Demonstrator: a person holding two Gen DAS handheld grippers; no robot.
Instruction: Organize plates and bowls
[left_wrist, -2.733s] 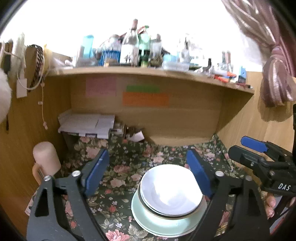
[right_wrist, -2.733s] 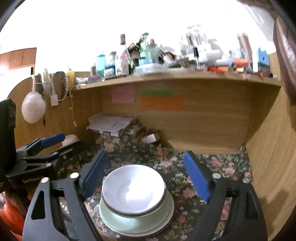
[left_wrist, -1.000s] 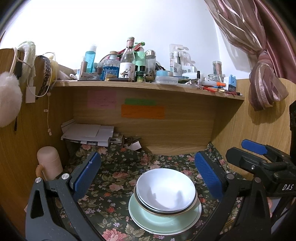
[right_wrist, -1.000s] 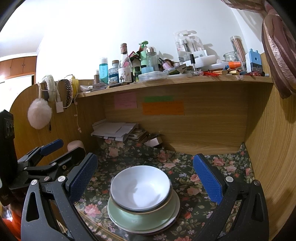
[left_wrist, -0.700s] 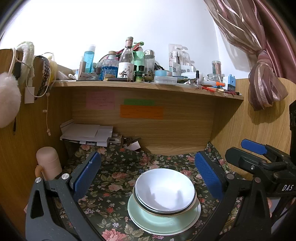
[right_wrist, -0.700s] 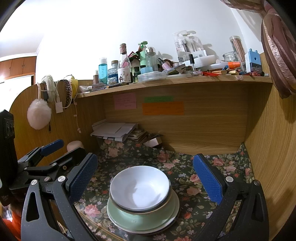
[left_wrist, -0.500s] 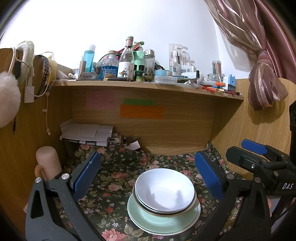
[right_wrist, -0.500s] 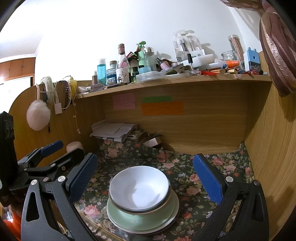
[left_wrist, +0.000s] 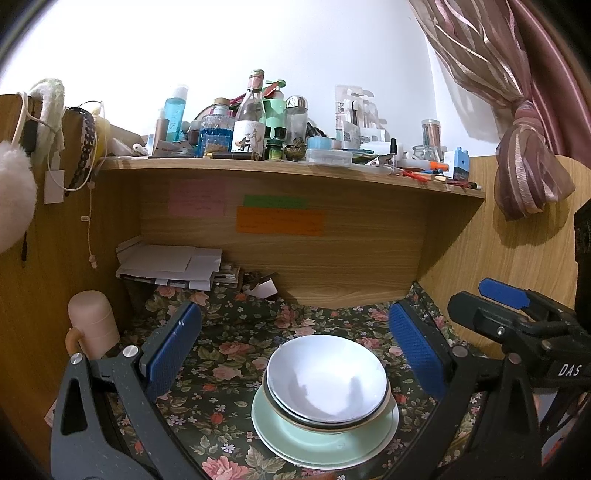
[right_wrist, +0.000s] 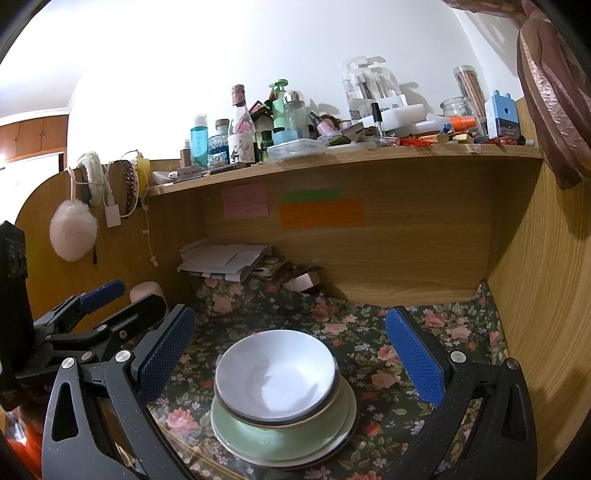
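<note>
Both grippers gaping, empty. Left gripper (left_wrist: 291, 347) and right gripper (right_wrist: 290, 349) each frame the stack dead ahead, about equally near. White bowl (left_wrist: 327, 378) nested atop green plate (left_wrist: 325, 437), mid-mat (left_wrist: 229, 354).

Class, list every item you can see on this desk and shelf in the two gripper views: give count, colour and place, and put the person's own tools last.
Bowls: at least two, white on top, nested on the plates.
Plates: pale green one on top, at least one more rim beneath, on the floral desk cover.
Floral cover: one, dark with pink roses, on the desk.
Pink cup: one, far left of the desk.
Papers: white pile, back left under the shelf.
Sticky notes: three, pink, green, orange, on the back panel.
Bottles and jars: many, mixed colours, on the shelf.
Curtain: pink, tied, on the right.
White pompom: one, hanging left.
Left gripper: black with blue pads, open.
Right gripper: the same, open.
</note>
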